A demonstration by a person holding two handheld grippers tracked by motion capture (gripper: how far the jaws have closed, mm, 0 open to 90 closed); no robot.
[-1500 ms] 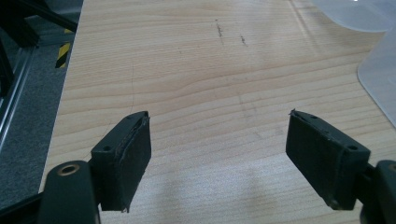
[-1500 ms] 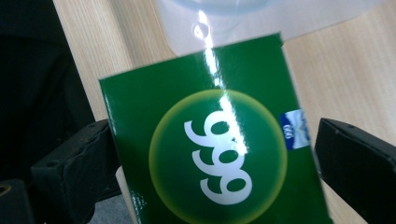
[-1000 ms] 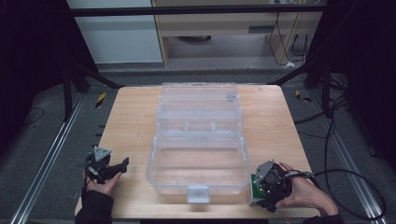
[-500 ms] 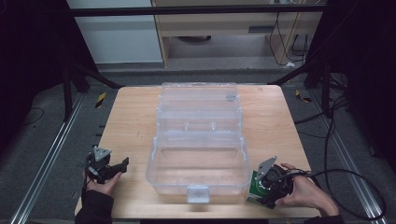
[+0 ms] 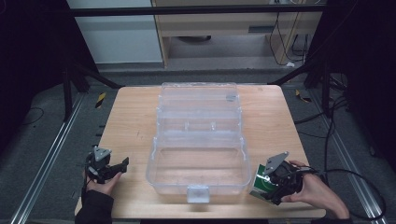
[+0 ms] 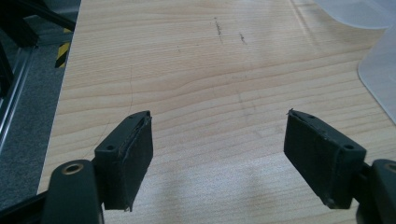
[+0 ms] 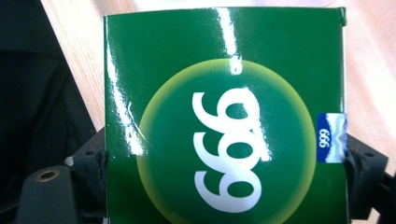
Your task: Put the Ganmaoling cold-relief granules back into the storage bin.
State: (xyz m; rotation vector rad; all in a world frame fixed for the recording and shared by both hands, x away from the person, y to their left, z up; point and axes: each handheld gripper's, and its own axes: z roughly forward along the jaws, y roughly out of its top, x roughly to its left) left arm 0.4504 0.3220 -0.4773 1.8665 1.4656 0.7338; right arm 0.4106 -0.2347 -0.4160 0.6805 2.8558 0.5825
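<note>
Left hand-held gripper [image 5: 122, 163] sits low at the near-left corner of the wooden surface [image 5: 130, 121], held by the person's left hand [image 5: 100, 182], grey three-cornered plate on top. Its own view has both jaws spread wide with bare wood grain between the pads [image 6: 135, 158], nothing in the grip; the rounded corner of a clear plastic wall shows at the right edge of that view. Centre of the surface: large clear plastic organiser box [image 5: 198, 140], lid swung open toward the far side, near tray facing the person with its white latch [image 5: 198, 192] at the front edge. Compartments look empty from the high view, though the clear plastic makes that hard to confirm. Right hand-held gripper [image 5: 261, 184] is at the near-right corner, just beside the box's front-right corner, held by the right hand [image 5: 317, 191]. It is clamped on a green carton [image 5: 262, 183]: in its own view the jaws press the carton's two side edges, and the glossy green face [image 7: 224, 116] carries a yellow-green circle with white "999" and a small blue "999" tab at the right edge. The carton is tilted, its lower edge near the surface; contact cannot be judged.
</note>
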